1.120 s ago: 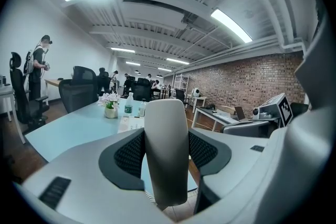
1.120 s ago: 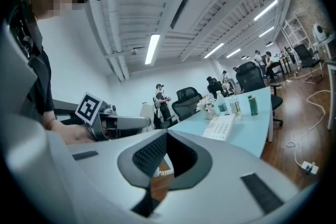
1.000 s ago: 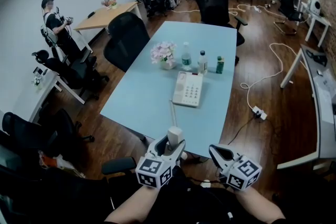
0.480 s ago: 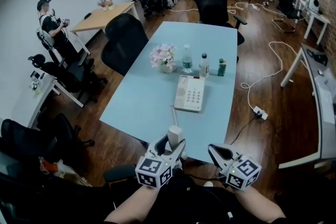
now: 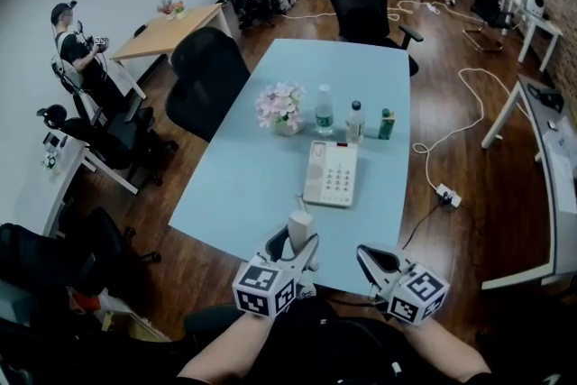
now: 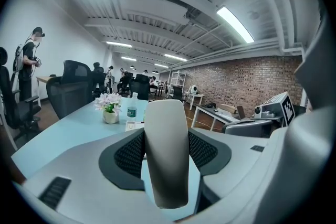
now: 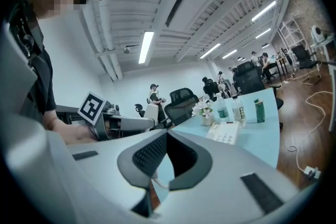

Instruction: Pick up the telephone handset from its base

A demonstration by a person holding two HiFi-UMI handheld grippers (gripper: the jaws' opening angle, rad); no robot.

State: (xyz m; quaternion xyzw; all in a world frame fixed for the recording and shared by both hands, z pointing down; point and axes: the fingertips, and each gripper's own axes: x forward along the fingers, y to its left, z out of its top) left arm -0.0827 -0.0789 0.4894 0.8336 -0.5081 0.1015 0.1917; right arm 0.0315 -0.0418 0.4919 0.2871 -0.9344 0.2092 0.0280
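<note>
A white telephone handset (image 5: 300, 224) stands upright between the jaws of my left gripper (image 5: 297, 239), which is shut on it over the near edge of the table. In the left gripper view the handset (image 6: 166, 155) fills the gap between both black pads. The white phone base (image 5: 331, 173) with its keypad lies flat on the light-blue table (image 5: 243, 185), ahead of both grippers. My right gripper (image 5: 371, 259) hovers beside the left one, shut with nothing in it. In the right gripper view its pad tips meet (image 7: 167, 136) and the base (image 7: 224, 132) lies ahead on the right.
Behind the base stand a pot of flowers (image 5: 280, 106), two bottles (image 5: 324, 110) and a green can (image 5: 386, 123). Black office chairs (image 5: 203, 77) flank the table. A white cable and power strip (image 5: 448, 194) lie on the floor at right. A person (image 5: 77, 50) stands far left.
Both grippers have moved forward toward the table, the handset still in the left one. The phone base and the table now look nearer and lower in the head view.
</note>
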